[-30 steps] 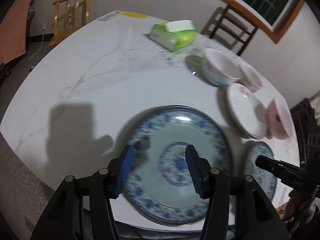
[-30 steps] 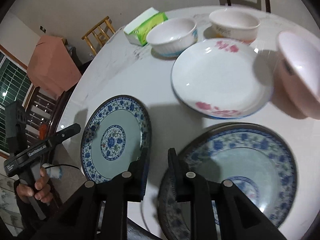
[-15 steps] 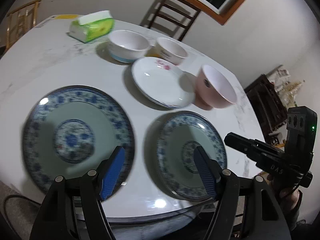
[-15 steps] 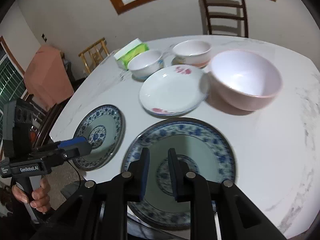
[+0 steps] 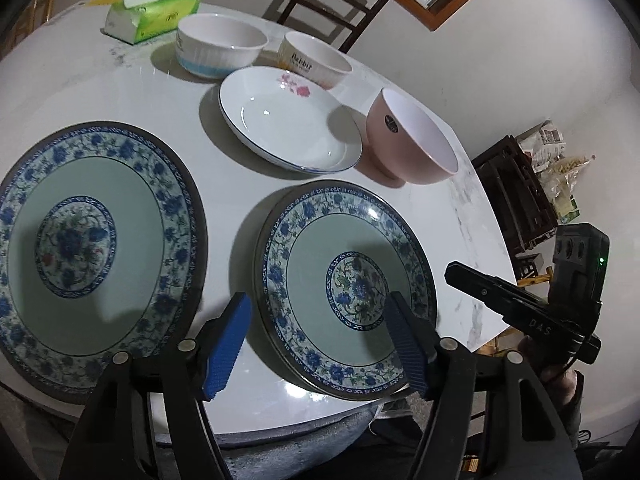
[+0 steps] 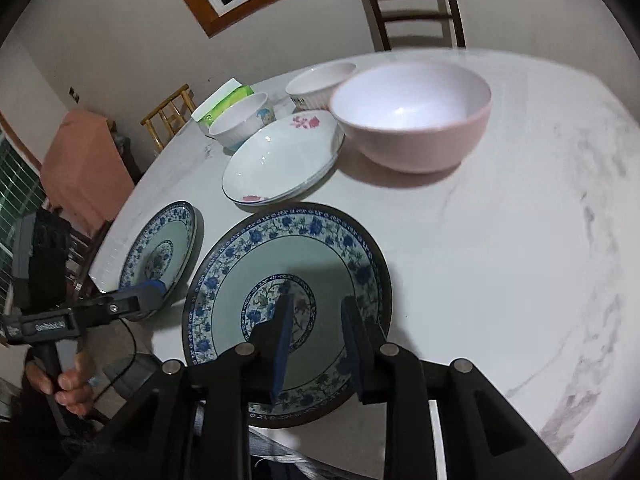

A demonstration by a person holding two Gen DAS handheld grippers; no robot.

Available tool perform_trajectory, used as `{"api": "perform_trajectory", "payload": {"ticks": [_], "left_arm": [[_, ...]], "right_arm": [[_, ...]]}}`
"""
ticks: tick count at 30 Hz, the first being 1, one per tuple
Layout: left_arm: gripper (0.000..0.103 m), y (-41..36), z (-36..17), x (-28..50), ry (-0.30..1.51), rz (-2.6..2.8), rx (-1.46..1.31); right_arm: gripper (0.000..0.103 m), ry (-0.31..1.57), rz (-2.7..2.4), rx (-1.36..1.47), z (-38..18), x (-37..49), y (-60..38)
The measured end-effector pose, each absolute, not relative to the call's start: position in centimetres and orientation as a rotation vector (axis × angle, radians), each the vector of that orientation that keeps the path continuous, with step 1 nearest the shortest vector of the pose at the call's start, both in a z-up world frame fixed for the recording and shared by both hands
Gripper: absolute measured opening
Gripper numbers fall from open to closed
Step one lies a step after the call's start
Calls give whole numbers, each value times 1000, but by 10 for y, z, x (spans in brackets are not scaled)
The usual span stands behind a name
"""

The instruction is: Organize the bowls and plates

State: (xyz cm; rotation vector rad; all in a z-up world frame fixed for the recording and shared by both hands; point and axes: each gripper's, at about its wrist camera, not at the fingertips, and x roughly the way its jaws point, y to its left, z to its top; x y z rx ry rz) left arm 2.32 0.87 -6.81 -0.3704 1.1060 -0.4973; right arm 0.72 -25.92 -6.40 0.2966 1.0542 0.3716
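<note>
Left wrist view: the left tongs [image 5: 318, 338] hang above the near blue-patterned plate [image 5: 346, 294] with nothing gripped, jaws closing a bit, a second blue plate [image 5: 92, 240] just beside it on the white bench [image 5: 100, 92]. Right wrist view: right tongs [image 6: 316, 340] are opening, empty, over that near plate, pink bowl [image 6: 412, 116] and white dish [image 6: 280, 160] further back.
</note>
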Motion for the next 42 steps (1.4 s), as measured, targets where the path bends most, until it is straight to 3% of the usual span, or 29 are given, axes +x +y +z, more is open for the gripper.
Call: {"api": "perform_trajectory", "payload": {"ticks": [8,21,32,35,42], "left_arm": [[56,8,-81,35,1175,-490,-428],[56,5,-84,38,1184,-498,-429],[56,8,-93,42,1215,-470,-412],[49,7,-97,45,1228,-471,-411],[48,5,-104,50,1243,-462,-403]], "right_arm": [[25,1114,393,416,-79,15,-278],[25,1167,403,523,-108,26,-305],[25,1196,423,518,-120,33,-306],[25,1194,436,515,-120,36,-305],[25,1191,455,493,-120,38,-308]]}}
